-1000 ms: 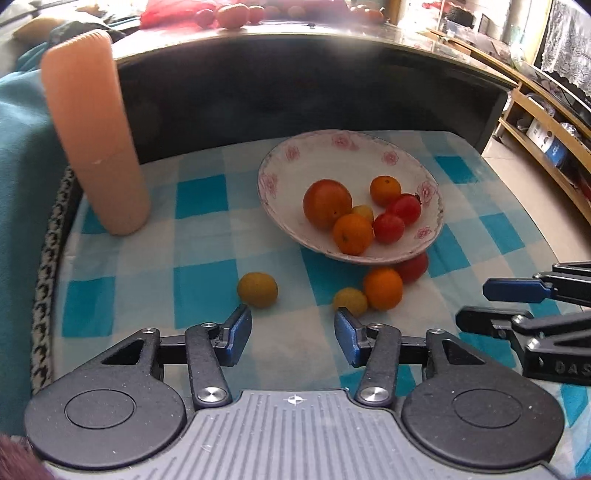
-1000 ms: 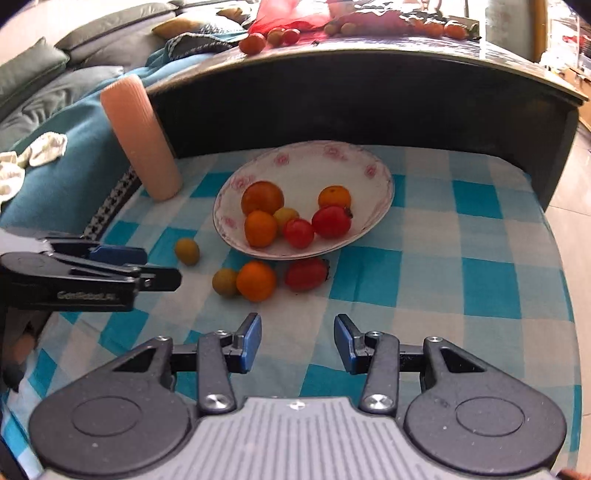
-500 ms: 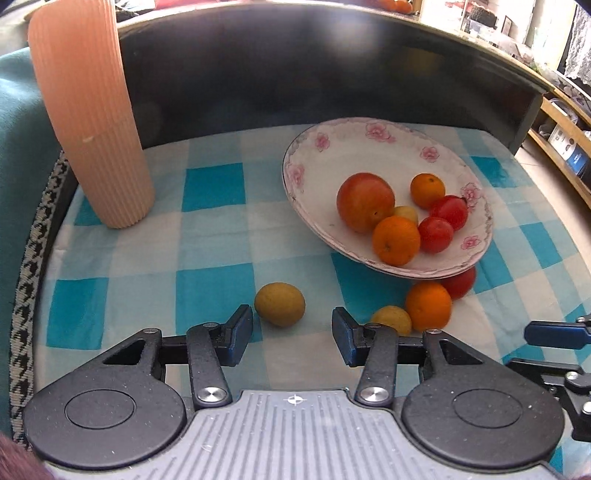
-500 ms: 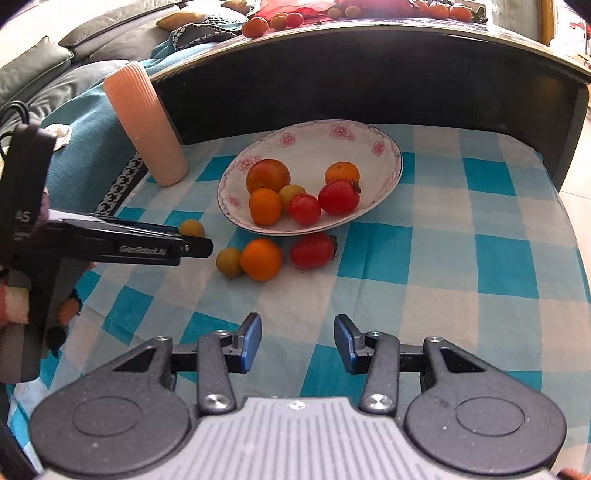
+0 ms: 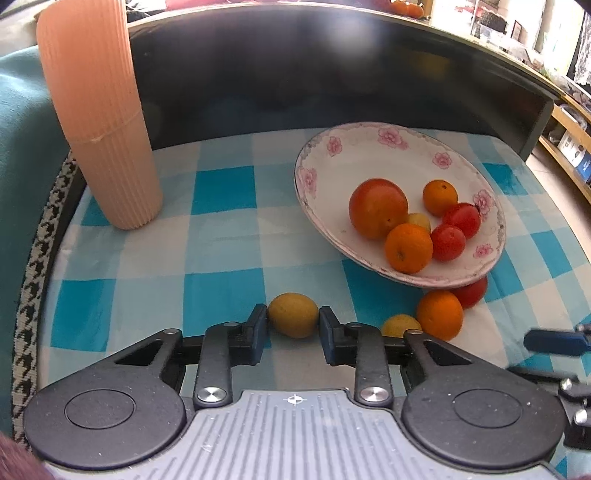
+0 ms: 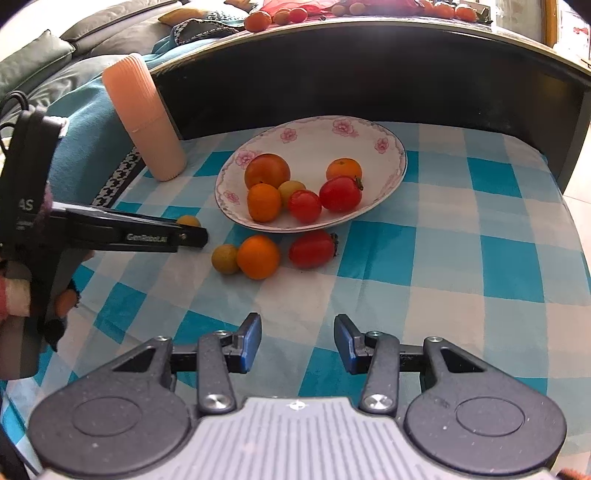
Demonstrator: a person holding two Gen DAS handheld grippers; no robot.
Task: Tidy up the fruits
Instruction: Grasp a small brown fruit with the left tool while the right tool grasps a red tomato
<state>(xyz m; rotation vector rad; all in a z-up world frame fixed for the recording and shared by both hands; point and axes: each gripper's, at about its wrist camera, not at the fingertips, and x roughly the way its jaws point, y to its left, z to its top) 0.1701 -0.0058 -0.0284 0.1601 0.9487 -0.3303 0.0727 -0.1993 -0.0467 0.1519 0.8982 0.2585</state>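
A yellow-green fruit [image 5: 293, 314] lies on the checked cloth between the fingertips of my left gripper [image 5: 293, 325]. The jaws stand open around it, close on both sides. In the right wrist view that fruit [image 6: 188, 220] shows just past the left gripper [image 6: 192, 236]. A floral plate [image 5: 373, 147] holds several oranges and tomatoes. Beside its near rim lie an orange [image 6: 258, 256], a small yellow fruit [image 6: 225, 258] and a red tomato [image 6: 312, 248]. My right gripper [image 6: 297, 341] is open and empty, low over the cloth in front of these.
A tall ribbed peach cup [image 5: 99, 118] stands at the back left. A dark curved table wall [image 5: 332, 74] rises behind the cloth, with more fruit on top [image 6: 258, 20]. A teal blanket [image 5: 18, 147] lies to the left.
My left gripper moved forward and left until the yellow-green fruit sits between its fingertips, and its jaws narrowed. My right gripper drew back a little.
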